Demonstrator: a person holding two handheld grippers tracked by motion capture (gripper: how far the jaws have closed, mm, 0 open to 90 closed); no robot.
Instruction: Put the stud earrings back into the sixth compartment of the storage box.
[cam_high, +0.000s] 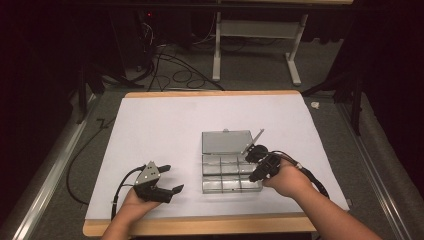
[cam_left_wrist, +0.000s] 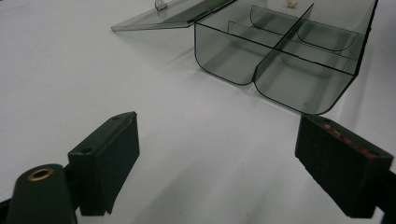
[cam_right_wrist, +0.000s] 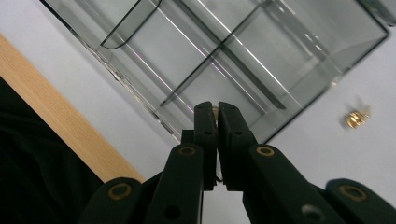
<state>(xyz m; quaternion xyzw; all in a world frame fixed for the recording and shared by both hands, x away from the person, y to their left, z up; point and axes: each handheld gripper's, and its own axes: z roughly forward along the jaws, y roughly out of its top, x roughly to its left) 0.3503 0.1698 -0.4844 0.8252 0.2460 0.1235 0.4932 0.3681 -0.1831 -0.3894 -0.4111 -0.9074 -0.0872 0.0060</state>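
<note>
Our right tongs (cam_right_wrist: 216, 108) pinch a small brass piece (cam_right_wrist: 215, 110) between closed jaws above the clear divided box (cam_high: 231, 172), whose lid (cam_high: 226, 142) lies open. Our left tongs (cam_high: 167, 179) rest near the box, jaws apart, holding nothing. Another brass piece (cam_right_wrist: 357, 117) lies beside the box.

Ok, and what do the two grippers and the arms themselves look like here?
Both grippers are black, each with two blocky jaws; brass-ringed holes show on the arms behind the jaws. The left gripper carries a grey three-cornered plate on top. A black cable trails from the right gripper. The forearms are bare, with no sleeves in view.
</note>
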